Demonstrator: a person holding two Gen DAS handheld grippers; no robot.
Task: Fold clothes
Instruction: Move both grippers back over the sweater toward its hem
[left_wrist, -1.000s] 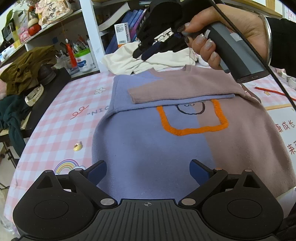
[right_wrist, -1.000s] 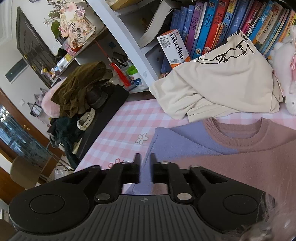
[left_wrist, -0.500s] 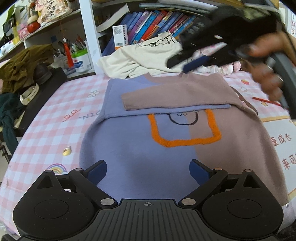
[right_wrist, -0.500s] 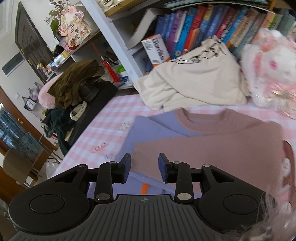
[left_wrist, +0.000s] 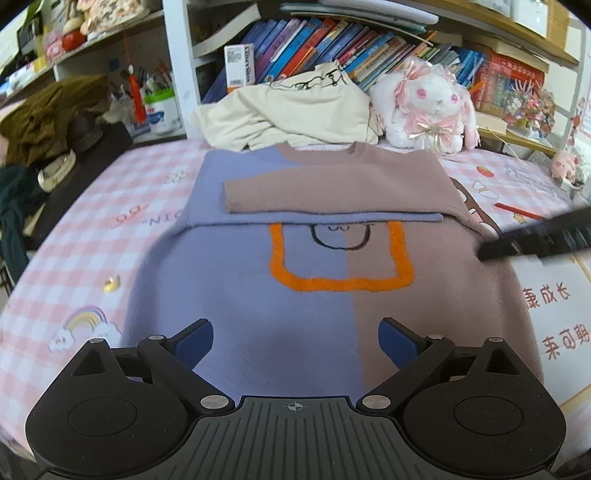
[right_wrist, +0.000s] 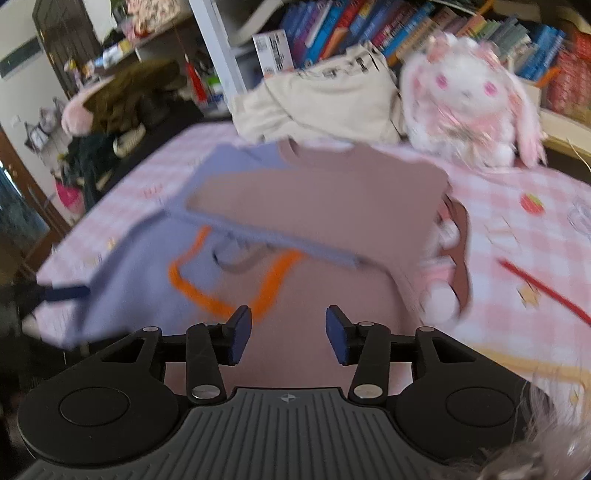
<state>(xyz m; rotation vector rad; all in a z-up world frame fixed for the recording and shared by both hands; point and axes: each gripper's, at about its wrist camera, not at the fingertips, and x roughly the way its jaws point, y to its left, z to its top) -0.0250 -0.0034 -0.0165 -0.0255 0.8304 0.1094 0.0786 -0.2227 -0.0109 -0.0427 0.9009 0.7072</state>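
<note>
A purple and mauve sweater (left_wrist: 295, 306) with an orange square lies flat on the pink checked table (left_wrist: 92, 229), both sleeves folded across its chest. My left gripper (left_wrist: 295, 341) is open and empty above the sweater's near hem. My right gripper (right_wrist: 289, 334) is open and empty above the sweater's (right_wrist: 314, 206) mauve lower right part; that view is blurred. A finger of the right gripper (left_wrist: 535, 236) shows at the right edge of the left wrist view.
A cream garment (left_wrist: 291, 110) and a white plush rabbit (left_wrist: 432, 107) sit behind the sweater, before a bookshelf (left_wrist: 332, 48). Dark clothes (left_wrist: 40, 122) pile at the far left. A red pencil (right_wrist: 543, 291) lies on the table to the right.
My right gripper has opened and pulled back from the collar area to the sweater's lower right side. My left gripper has stayed open near the hem.
</note>
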